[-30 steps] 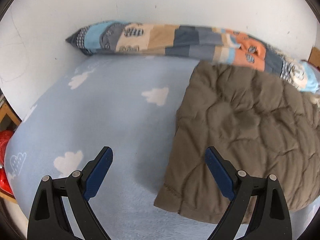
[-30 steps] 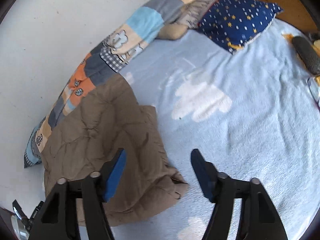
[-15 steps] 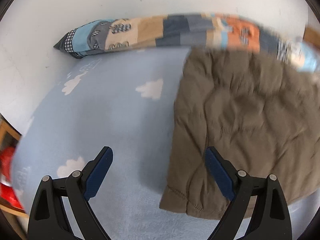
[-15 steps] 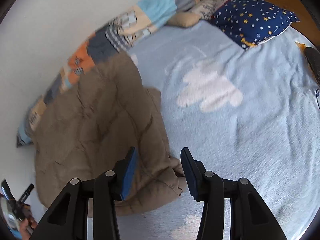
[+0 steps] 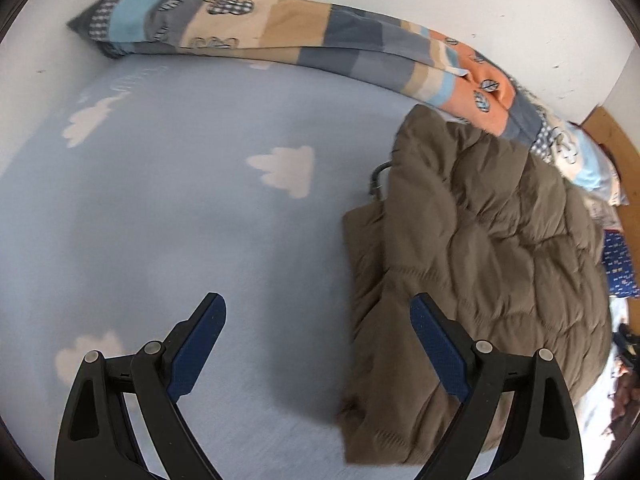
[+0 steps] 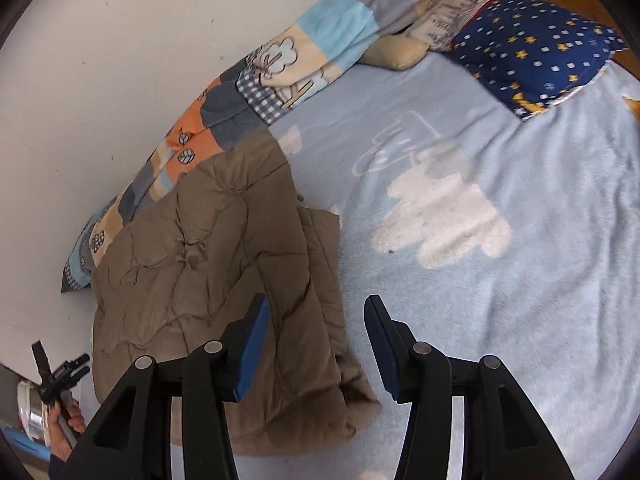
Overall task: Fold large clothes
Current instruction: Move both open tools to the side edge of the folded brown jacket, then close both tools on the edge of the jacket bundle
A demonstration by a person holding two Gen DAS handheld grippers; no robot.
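A: How far along is the fold?
B: The brown quilted jacket (image 6: 224, 280) lies roughly folded by the bed's (image 6: 520, 320) wall-side edge, near the patchwork bolster (image 5: 280, 32).
A: And the grippers?
B: The left gripper (image 5: 316, 344) gapes wide, holding nothing; the right gripper (image 6: 316, 344) is opening over the jacket's edge, gripping nothing. Tidying likely remains.

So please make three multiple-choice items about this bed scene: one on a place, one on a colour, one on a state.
1. Where does the brown jacket lie?
A. on the blue blanket, next to the patchwork quilt
B. on the floor
C. on the star pillow

2. What colour are the blanket's clouds?
A. red
B. white
C. black

3. How are the left tongs?
A. shut on the jacket
B. shut on the quilt
C. open, holding nothing

Answers: 1 A, its far edge meets the quilt by the wall. 2 B, pale shapes on blue. 3 C, the pads stand wide apart over bare blanket.
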